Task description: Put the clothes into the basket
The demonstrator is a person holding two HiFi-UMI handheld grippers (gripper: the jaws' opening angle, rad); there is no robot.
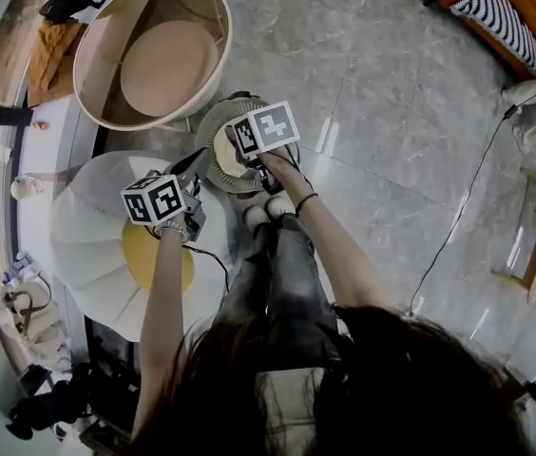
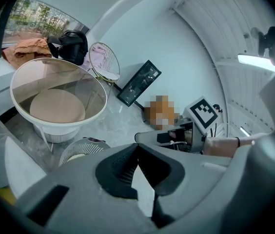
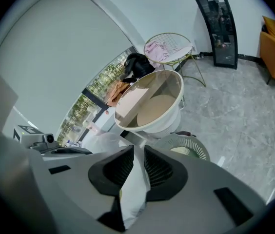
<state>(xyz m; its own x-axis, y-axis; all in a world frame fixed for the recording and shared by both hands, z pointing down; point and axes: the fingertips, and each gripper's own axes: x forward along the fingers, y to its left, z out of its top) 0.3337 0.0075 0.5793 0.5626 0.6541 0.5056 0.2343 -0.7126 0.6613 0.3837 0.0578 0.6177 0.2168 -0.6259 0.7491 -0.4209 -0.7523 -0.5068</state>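
Head view: the left gripper [image 1: 181,212] and the right gripper [image 1: 260,155] are held out side by side over a white garment [image 1: 87,226]. The garment is spread at the left, over something yellow. The slatted basket [image 1: 209,126] stands on the grey floor under the right gripper, with a large round tub [image 1: 213,27] beyond it. The garment is outside both.

Left gripper view: the jaws are closed on a narrow wedge of the white garment [image 2: 143,194]. The slatted basket [image 2: 76,150] is ahead and to the left.

Right gripper view: the pads pinch a hanging fold of the white garment [image 3: 133,194]. The slatted basket [image 3: 188,147] is just ahead, and pink clothing [image 3: 156,48] lies on a wire chair further off
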